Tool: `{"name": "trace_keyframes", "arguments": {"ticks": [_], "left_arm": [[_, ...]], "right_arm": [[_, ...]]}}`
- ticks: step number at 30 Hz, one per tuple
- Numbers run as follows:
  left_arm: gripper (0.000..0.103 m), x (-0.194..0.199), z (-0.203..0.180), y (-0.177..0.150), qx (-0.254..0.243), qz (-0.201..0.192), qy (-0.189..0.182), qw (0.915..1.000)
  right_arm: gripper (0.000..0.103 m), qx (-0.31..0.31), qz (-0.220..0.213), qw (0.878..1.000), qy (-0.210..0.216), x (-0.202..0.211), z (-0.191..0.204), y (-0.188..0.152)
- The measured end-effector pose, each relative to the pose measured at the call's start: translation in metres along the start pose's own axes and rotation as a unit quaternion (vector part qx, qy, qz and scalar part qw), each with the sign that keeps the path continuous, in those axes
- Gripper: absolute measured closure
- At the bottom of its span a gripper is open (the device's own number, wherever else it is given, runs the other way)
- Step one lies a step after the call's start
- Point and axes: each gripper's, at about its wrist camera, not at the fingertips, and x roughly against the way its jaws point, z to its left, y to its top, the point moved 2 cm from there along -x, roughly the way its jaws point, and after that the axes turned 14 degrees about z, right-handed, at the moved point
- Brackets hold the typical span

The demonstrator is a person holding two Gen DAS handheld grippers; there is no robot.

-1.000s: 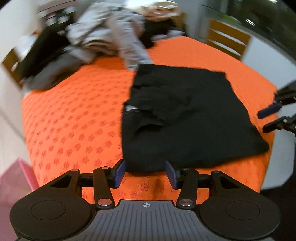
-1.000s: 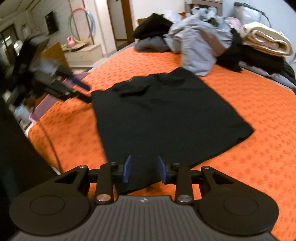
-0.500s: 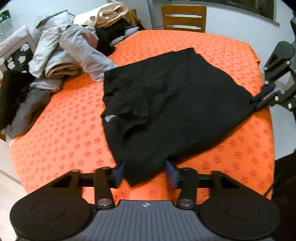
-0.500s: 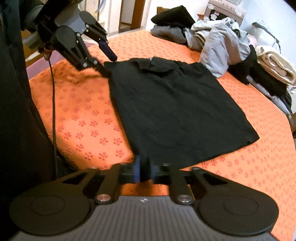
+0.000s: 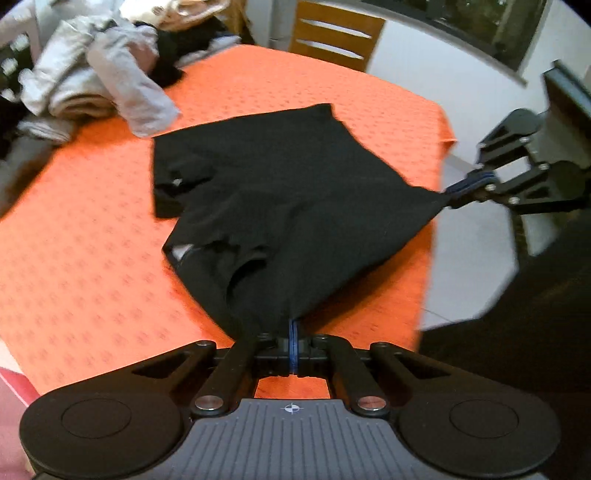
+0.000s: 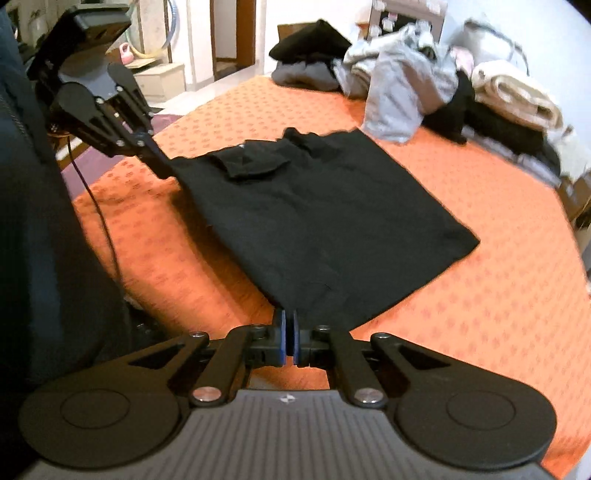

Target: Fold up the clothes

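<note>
A black T-shirt [image 5: 280, 192] lies on the orange bedspread [image 5: 92, 236], with its near edge lifted off the cover. My left gripper [image 5: 293, 343] is shut on the near corner by the sleeve. My right gripper [image 6: 290, 338] is shut on the other near corner, at the hem. The shirt [image 6: 325, 214] is stretched taut between them. Each gripper shows in the other's view: the right one [image 5: 461, 188] at the shirt's right tip, the left one [image 6: 159, 158] at its left tip.
A heap of grey, black and cream clothes [image 5: 99, 77] lies at the far side of the bed, also in the right wrist view [image 6: 424, 85]. A wooden chair [image 5: 336, 33] stands behind the bed. The bed's edge [image 5: 432, 236] drops to the floor on the right.
Both grippers closed on the shirt's near corners; the left was still open half a second ago. The near edge is now lifted and pulled taut.
</note>
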Motion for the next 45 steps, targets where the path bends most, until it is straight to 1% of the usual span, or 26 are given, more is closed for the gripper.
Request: {"name": "trace_keyframes", "arguments": {"ticks": [2, 5, 8, 13, 18, 21, 22, 24, 25, 26, 27, 28, 31, 33, 34, 35, 37, 41, 42, 43, 45], "left_arm": [[0.101, 0.006, -0.006, -0.003, 0.006, 0.003, -0.015, 0.9999], [0.101, 0.015, -0.004, 0.003, 0.023, -0.012, -0.011, 0.9996], [0.100, 0.019, 0.002, 0.018, 0.028, -0.031, 0.007, 0.9991], [0.100, 0.013, 0.010, 0.048, 0.013, -0.046, 0.049, 0.9976], [0.100, -0.010, 0.022, 0.068, 0.004, -0.040, 0.077, 0.9962], [0.098, -0.028, 0.034, 0.072, 0.019, -0.031, 0.087, 0.9956], [0.097, -0.034, 0.038, 0.073, 0.026, -0.027, 0.089, 0.9953], [0.089, -0.045, 0.048, 0.072, 0.038, -0.019, 0.092, 0.9949], [0.083, -0.048, 0.052, 0.070, 0.044, -0.017, 0.095, 0.9943], [0.076, -0.047, 0.056, 0.069, 0.052, -0.021, 0.095, 0.9939], [0.074, -0.046, 0.061, 0.067, 0.060, -0.027, 0.093, 0.9935], [0.074, -0.043, 0.066, 0.066, 0.072, -0.034, 0.088, 0.9929], [0.073, -0.028, 0.083, 0.066, 0.115, -0.057, 0.066, 0.9895], [0.070, -0.017, 0.092, 0.069, 0.139, -0.075, 0.046, 0.9865], [0.066, -0.012, 0.096, 0.072, 0.148, -0.083, 0.040, 0.9847], [0.065, -0.009, 0.100, 0.076, 0.154, -0.087, 0.037, 0.9835], [0.065, -0.007, 0.107, 0.087, 0.155, -0.087, 0.033, 0.9836], [0.065, -0.016, 0.121, 0.115, 0.129, -0.059, 0.031, 0.9894], [0.065, -0.019, 0.124, 0.120, 0.122, -0.053, 0.031, 0.9906], [0.065, -0.022, 0.127, 0.126, 0.116, -0.047, 0.031, 0.9916], [0.065, -0.029, 0.133, 0.139, 0.100, -0.033, 0.032, 0.9939]], "right_arm": [[0.098, -0.008, 0.007, 1.000, 0.009, 0.004, 0.001, -0.005], [0.098, -0.019, 0.009, 1.000, 0.012, 0.010, 0.000, -0.008], [0.098, -0.036, 0.002, 0.999, 0.002, 0.011, -0.008, -0.001], [0.098, -0.061, -0.001, 0.998, -0.029, 0.002, -0.029, 0.020], [0.098, -0.066, 0.019, 0.996, -0.052, -0.024, -0.048, 0.038], [0.098, -0.069, 0.029, 0.995, -0.058, -0.040, -0.055, 0.043], [0.098, -0.069, 0.032, 0.995, -0.061, -0.045, -0.056, 0.043], [0.097, -0.069, 0.037, 0.995, -0.067, -0.053, -0.057, 0.043], [0.097, -0.069, 0.040, 0.994, -0.070, -0.057, -0.058, 0.043], [0.097, -0.069, 0.043, 0.994, -0.073, -0.062, -0.058, 0.043], [0.096, -0.071, 0.041, 0.994, -0.075, -0.059, -0.060, 0.043], [0.093, -0.072, 0.039, 0.994, -0.077, -0.056, -0.062, 0.043], [0.091, -0.076, 0.034, 0.993, -0.083, -0.049, -0.068, 0.043], [0.089, -0.079, 0.030, 0.993, -0.088, -0.043, -0.071, 0.043], [0.088, -0.081, 0.028, 0.992, -0.090, -0.041, -0.073, 0.043], [0.086, -0.082, 0.026, 0.992, -0.092, -0.038, -0.075, 0.043], [0.083, -0.085, 0.025, 0.993, -0.083, -0.035, -0.087, 0.046], [0.079, -0.086, 0.028, 0.994, -0.065, -0.035, -0.114, 0.055], [0.077, -0.085, 0.028, 0.994, -0.060, -0.035, -0.122, 0.057], [0.072, -0.085, 0.029, 0.994, -0.056, -0.036, -0.129, 0.059], [0.070, -0.079, 0.032, 0.995, -0.050, -0.038, -0.142, 0.063]]}}
